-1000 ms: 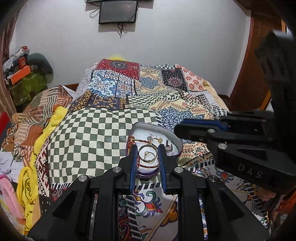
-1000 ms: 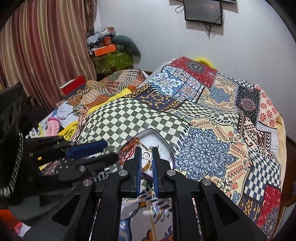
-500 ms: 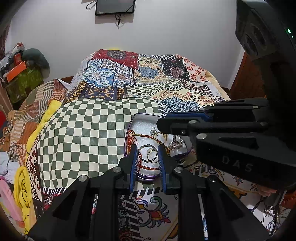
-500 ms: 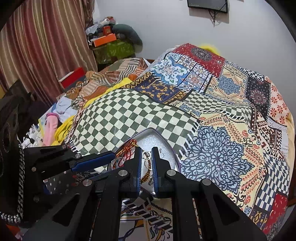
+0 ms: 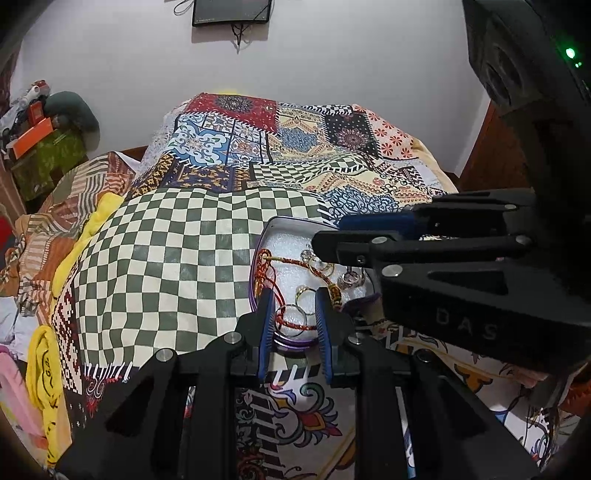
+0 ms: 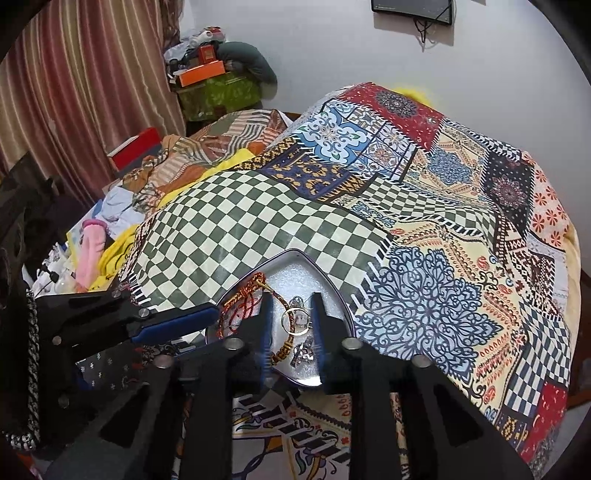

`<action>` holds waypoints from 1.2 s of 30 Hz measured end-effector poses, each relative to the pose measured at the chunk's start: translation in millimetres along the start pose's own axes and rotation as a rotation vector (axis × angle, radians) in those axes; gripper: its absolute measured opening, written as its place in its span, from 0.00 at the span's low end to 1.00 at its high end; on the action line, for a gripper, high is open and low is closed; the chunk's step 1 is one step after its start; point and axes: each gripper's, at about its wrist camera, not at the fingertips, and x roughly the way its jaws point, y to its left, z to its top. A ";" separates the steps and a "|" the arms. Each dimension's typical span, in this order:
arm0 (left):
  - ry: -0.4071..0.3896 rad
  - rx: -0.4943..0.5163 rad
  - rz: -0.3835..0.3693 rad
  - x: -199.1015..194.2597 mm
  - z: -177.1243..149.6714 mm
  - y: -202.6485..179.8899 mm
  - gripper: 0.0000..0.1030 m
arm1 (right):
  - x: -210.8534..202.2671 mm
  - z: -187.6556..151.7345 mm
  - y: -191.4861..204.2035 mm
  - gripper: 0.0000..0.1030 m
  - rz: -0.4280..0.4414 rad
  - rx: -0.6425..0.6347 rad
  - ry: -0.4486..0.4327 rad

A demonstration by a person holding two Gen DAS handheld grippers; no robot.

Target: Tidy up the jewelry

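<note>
A silver heart-shaped tin (image 5: 291, 229) with a white sparkly lining lies on the patchwork bedspread; it also shows in the right wrist view (image 6: 295, 258). Inside lie a red and gold thread bracelet (image 5: 271, 271), gold rings (image 5: 291, 314) and silver pieces (image 5: 349, 278). My left gripper (image 5: 293, 306) is open over the tin's near end, its fingers on either side of a gold ring. My right gripper (image 6: 291, 314) is open over the tin, its fingers on either side of a gold ring (image 6: 295, 320) and silver pieces (image 6: 303, 352).
The bed carries a checked and patterned spread (image 6: 229, 225). Crumpled clothes and cloths (image 5: 40, 266) lie along its left side. A curtain (image 6: 74, 92) and stacked boxes (image 6: 218, 88) stand at the left. A screen (image 5: 231, 13) hangs on the back wall.
My right gripper has opened from nearly shut and dropped closer over the tin. My left gripper has stayed open and edged toward the tin.
</note>
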 end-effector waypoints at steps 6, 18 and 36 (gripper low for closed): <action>-0.027 -0.003 0.016 -20.2 1.1 0.0 0.20 | -29.2 -0.4 1.6 0.36 -0.036 0.004 -0.068; -0.328 -0.020 0.126 -155.0 22.4 -16.3 0.21 | -170.0 -6.6 31.6 0.36 -0.141 -0.004 -0.448; -0.700 -0.008 0.240 -295.9 -26.3 -77.4 0.71 | -279.9 -73.2 87.9 0.89 -0.287 0.049 -0.785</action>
